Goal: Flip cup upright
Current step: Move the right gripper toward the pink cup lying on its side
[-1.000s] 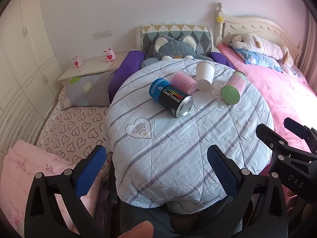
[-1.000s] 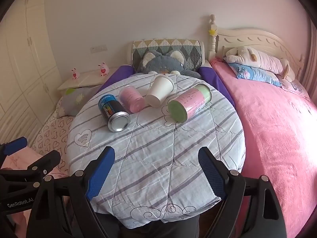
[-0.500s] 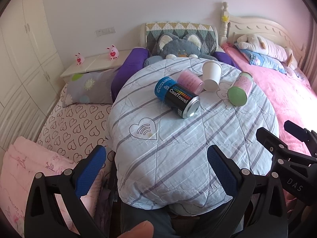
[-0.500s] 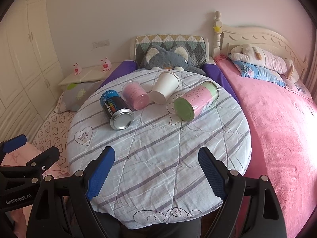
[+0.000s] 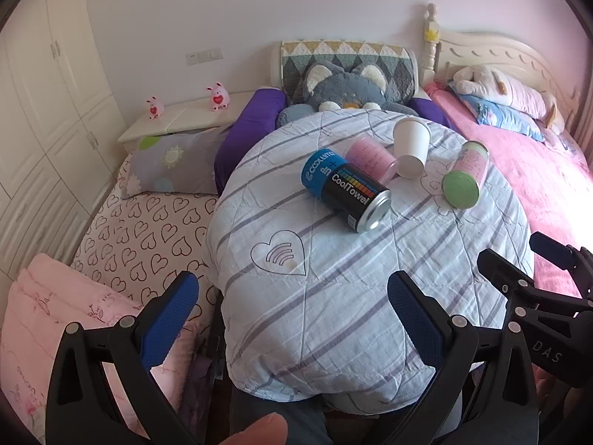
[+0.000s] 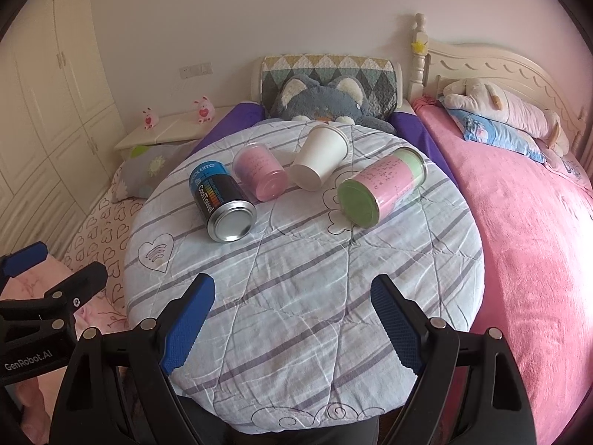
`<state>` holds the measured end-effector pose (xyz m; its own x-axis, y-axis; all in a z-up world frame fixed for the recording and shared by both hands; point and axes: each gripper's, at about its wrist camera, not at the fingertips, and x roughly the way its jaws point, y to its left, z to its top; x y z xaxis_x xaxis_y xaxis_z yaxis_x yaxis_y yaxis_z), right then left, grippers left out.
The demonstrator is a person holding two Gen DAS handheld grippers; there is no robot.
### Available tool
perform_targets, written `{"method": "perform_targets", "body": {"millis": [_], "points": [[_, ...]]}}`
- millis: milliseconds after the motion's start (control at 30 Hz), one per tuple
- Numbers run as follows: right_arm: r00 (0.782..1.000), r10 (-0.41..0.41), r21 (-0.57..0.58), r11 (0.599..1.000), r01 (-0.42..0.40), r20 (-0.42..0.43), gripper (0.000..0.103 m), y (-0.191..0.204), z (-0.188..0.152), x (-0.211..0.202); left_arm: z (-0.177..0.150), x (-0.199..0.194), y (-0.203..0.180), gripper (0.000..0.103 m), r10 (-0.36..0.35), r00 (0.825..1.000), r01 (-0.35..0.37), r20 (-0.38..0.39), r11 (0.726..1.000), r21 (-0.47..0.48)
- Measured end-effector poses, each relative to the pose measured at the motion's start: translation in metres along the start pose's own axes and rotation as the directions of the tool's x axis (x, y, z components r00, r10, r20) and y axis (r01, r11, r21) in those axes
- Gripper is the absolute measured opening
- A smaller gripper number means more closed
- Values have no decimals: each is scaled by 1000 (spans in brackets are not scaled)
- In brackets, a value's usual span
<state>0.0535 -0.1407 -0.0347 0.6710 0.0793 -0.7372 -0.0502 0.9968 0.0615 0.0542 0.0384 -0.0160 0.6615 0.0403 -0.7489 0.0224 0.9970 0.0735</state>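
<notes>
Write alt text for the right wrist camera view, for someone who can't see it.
Four containers lie on their sides on a round quilt-covered table: a white paper cup, a pink tub, a black CoolTowel can and a pink-and-green canister. The open right gripper hovers at the near edge, holding nothing.

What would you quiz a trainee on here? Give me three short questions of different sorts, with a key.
1. True or false: the white paper cup stands upright on the round table.
2. Which container lies closest to the right gripper?
A. the pink tub
B. the CoolTowel can
C. the green-ended canister
3. Fill in: the left gripper is ____ and holds nothing.

Key
1. False: it lies on its side, base toward the cameras.
2. B
3. open
</notes>
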Motion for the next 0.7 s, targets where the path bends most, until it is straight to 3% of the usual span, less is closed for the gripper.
{"method": "perform_targets", "body": {"millis": [700], "points": [[994,76,-123,989,-86,-85,86,20,79,102,61,87,23,103,40,998,-42,-44,998,-43]]}}
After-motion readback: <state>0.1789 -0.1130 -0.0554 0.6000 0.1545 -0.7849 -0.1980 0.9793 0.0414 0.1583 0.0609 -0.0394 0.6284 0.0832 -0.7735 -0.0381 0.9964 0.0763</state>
